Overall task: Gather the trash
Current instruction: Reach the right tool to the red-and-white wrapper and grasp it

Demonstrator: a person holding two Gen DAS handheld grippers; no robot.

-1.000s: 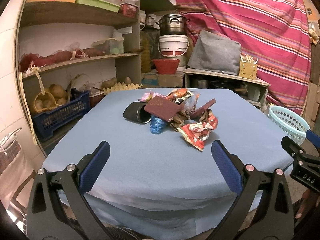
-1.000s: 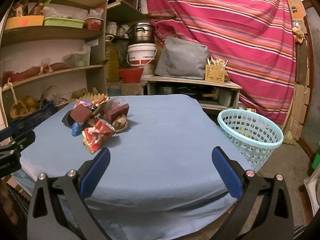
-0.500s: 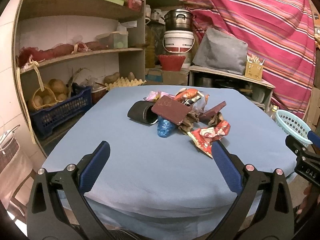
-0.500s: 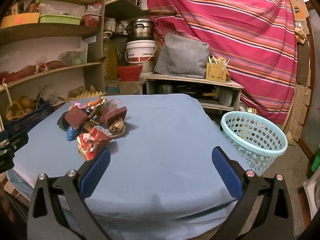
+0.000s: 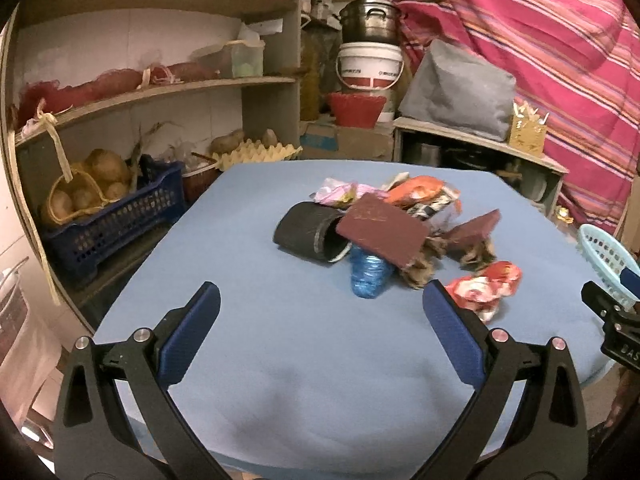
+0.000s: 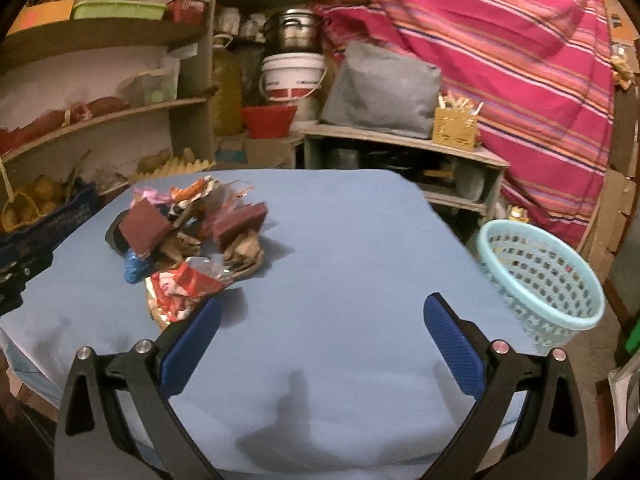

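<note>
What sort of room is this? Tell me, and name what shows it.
Probably a household pantry or storeroom: wooden shelves with a crate of potatoes, a cooking pot stacked on a white bucket, and an egg tray.

Steel pot (image 6: 294, 34) atop white bucket (image 6: 293, 78); blue crate (image 5: 116, 216) holding probably potatoes.

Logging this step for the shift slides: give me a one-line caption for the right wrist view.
Open right tongs above the blue table, trash pile ahead-left, light-blue basket on the right.
</note>
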